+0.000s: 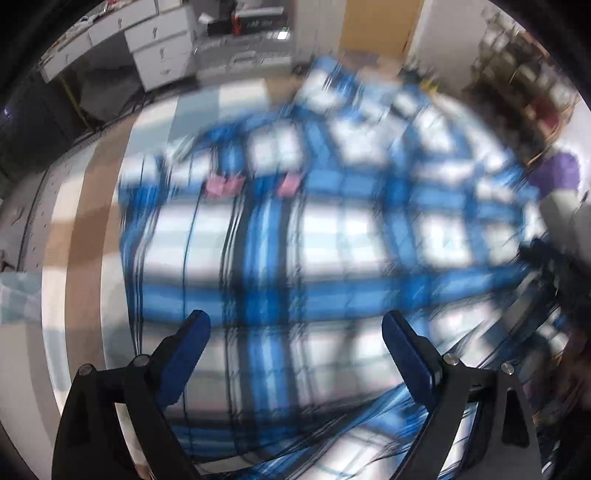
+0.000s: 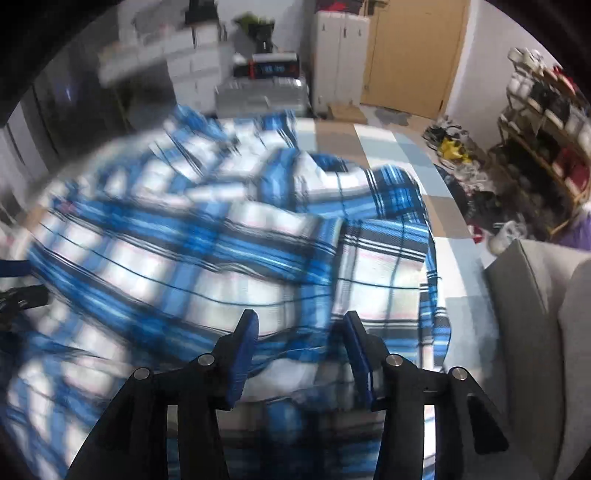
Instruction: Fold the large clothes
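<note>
Left claw [image 1: 295, 325] gapes wide and right claw [image 2: 299, 325] stands part open, both empty above the plaid shirt [image 2: 229, 251], which is spread rumpled on the patchwork bed [image 2: 402, 147]. Soft, light, limp cloth: best pinched at hem or sleeve edge.

Both wrist views steeply above shirt [image 1: 295, 240]

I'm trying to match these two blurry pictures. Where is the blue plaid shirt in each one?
Left wrist view: the shirt fills the middle, spread under the open left fingers.
Right wrist view: the shirt covers the middle and left, bunched, with cloth between the right fingers.
Shared landmark: the wooden door at the back.
</note>
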`<state>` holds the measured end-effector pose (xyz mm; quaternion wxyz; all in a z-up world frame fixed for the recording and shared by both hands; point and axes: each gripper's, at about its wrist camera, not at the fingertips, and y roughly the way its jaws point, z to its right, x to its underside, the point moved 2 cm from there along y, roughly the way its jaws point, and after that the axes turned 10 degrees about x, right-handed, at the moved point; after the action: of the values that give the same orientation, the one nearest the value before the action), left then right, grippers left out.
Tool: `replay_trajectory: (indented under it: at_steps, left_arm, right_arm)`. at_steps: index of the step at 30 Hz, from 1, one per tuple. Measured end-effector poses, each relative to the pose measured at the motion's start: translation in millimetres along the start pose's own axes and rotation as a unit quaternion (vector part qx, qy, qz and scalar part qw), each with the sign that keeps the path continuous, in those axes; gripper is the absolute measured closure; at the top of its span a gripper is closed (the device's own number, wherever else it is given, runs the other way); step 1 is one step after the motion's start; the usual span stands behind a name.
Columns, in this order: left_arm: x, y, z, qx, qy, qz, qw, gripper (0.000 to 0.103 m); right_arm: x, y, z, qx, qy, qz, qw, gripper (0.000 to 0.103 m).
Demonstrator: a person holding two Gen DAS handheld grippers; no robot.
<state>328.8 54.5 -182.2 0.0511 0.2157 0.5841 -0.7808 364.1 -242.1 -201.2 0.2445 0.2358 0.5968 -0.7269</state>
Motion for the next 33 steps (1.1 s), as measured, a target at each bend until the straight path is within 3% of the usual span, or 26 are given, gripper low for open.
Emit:
replay_trajectory:
  at_steps: [3, 6, 8, 10, 12, 14, 17, 19, 21, 26, 31, 33]
  left_arm:
    - [-26.0, 2.7, 24.3, -0.001, 0.035, 0.015, 0.9993, 0.011]
    - [-39.2, 30.3, 36.7, -0.011, 0.051, -0.008, 0.9986, 0.011]
    - [-38.7, 50.6, 36.5, -0.017, 0.038, -0.029, 0.9987, 0.012]
    - [-32.8, 75.6, 25.8, -0.019, 0.012, -0.060, 0.9979, 0.012]
    - [-33.4, 72.6, 24.6, -0.030, 0.027, -0.041, 0.9983, 0.010]
    - [-33.2, 67.1, 22.2, -0.018, 0.027, -0.057, 0.9979, 0.011]
    - [-54.3, 23.2, 11.0, 0.002, 0.008, -0.008, 0.9999, 0.011]
    - [-79.6, -11.2, 1.5, 0.019, -0.017, 0.037, 0.9990, 0.011]
    - [-105.9, -28.7, -3.9, 0.009, -0.032, 0.071, 0.9969, 0.010]
    - [-173.2, 15.5, 3.8, -0.029, -0.035, 0.027, 0.9986, 0.009]
    - [-196.3, 78.9, -10.6, 0.022, -0.112, -0.021, 0.9932, 0.009]
    - [-202.8, 85.0, 0.0, 0.010, -0.110, -0.037, 0.9932, 0.009]
  right_arm:
    - [-1.4, -36.4, 0.5, -0.024, 0.016, 0.045, 0.999, 0.056]
    - [-8.4, -62.7, -6.7, -0.032, 0.004, 0.077, 0.997, 0.055]
    - [-21.7, -70.9, -15.5, -0.031, -0.003, 0.089, 0.996, 0.047]
    - [-34.0, -63.0, -18.4, -0.030, -0.002, 0.088, 0.996, 0.045]
    - [-43.6, -43.9, -19.2, -0.029, 0.006, 0.079, 0.996, 0.045]
    - [-49.6, -21.1, -16.9, -0.036, 0.023, 0.057, 0.997, 0.045]
    - [-46.0, 7.7, -6.1, -0.081, 0.083, 0.043, 0.992, 0.044]
    - [-43.1, 16.7, -4.4, -0.113, 0.106, 0.054, 0.987, 0.044]
    - [-39.2, 21.4, -4.9, -0.133, 0.119, 0.072, 0.981, 0.044]
    - [-25.1, 26.2, 1.2, -0.175, 0.157, 0.093, 0.967, 0.043]
    - [-21.5, 18.2, 7.2, -0.195, 0.165, 0.098, 0.962, 0.040]
    - [-22.0, 16.9, 6.9, -0.193, 0.158, 0.102, 0.963, 0.039]
